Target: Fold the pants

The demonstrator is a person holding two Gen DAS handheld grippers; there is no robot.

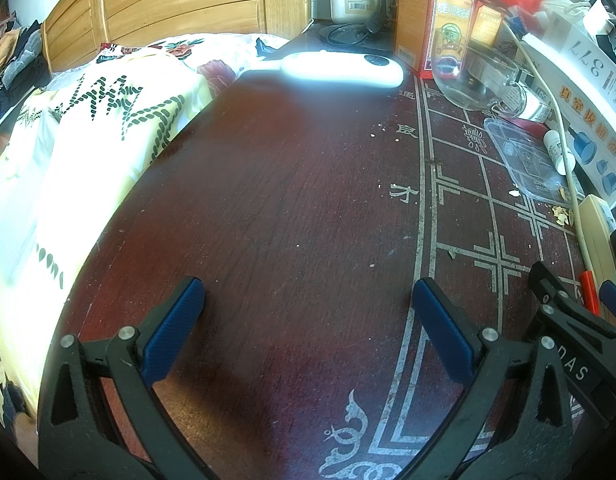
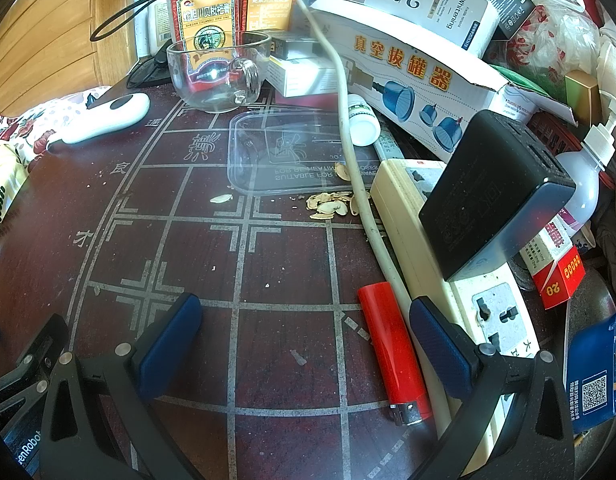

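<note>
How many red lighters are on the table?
1. The red lighter lies flat on the dark table, beside the white cable and power strip, near the right gripper. The clutter might hide more.

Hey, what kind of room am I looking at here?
Most likely a bedroom at home: a bed with a patterned quilt and wooden headboard stands beside a cluttered dark red table holding medicine boxes and a power strip.

Right gripper (image 2: 303, 316) fingers (image 2: 169, 340) spread above table (image 2: 187, 248) beside red lighter (image 2: 392, 348).
</note>
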